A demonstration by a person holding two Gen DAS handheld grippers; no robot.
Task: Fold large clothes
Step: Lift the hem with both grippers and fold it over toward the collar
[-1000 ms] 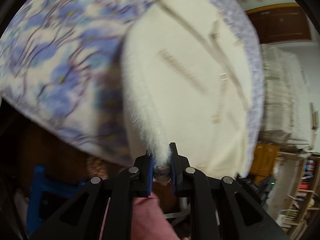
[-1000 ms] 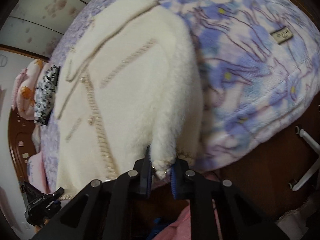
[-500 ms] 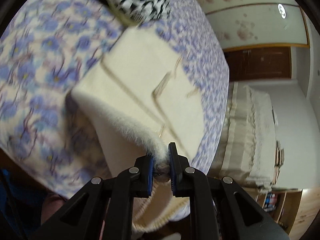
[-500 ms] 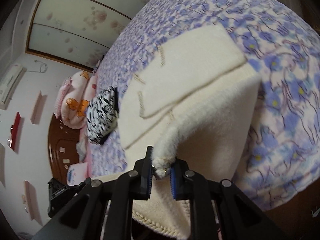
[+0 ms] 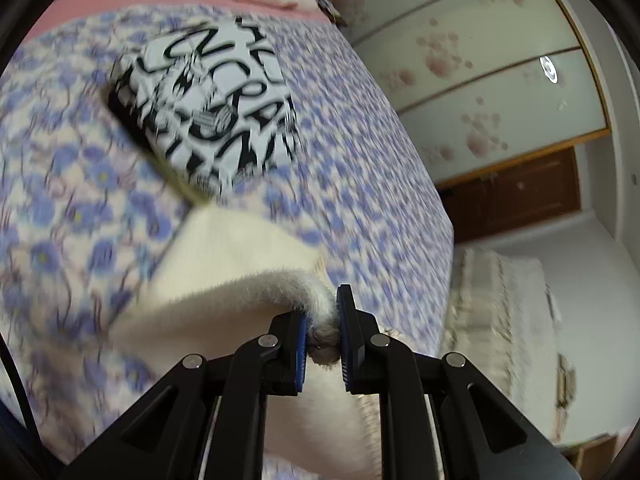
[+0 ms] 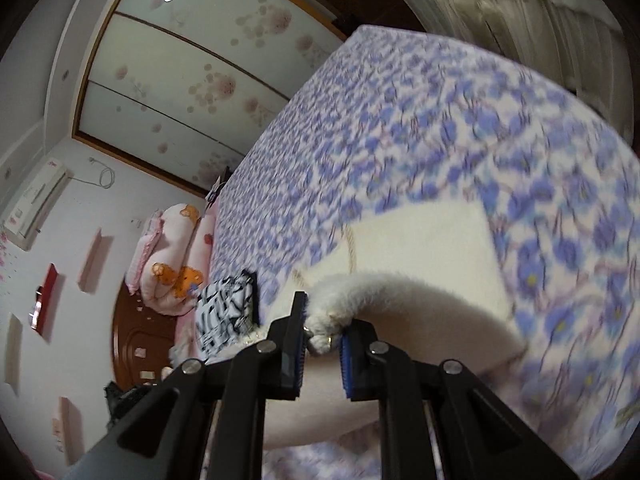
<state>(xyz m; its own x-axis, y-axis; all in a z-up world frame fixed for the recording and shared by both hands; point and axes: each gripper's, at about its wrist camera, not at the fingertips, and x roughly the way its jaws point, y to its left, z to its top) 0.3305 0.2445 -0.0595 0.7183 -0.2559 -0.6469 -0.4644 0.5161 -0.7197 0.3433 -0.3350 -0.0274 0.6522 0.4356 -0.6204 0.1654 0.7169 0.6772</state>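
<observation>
A fluffy cream-white cardigan (image 5: 224, 280) lies on the blue-flowered bedspread (image 5: 60, 216). It also shows in the right wrist view (image 6: 424, 248). My left gripper (image 5: 322, 334) is shut on one hem corner of it. My right gripper (image 6: 323, 330) is shut on the other hem corner. Both corners are lifted above the bed and carried over the rest of the cardigan, so the cloth curves up from the bed into the jaws. The part of the cardigan below the grippers is hidden.
A folded black-and-white printed garment (image 5: 212, 108) lies on the bed just beyond the cardigan; it also shows in the right wrist view (image 6: 226, 308). Pink pillows (image 6: 168, 260) lie at the headboard. A flowered wardrobe (image 5: 480, 64) stands past the bed.
Both grippers have lifted the hem from the bed's near edge and carried it forward over the cardigan toward the head of the bed. The black-and-white garment is now close.
</observation>
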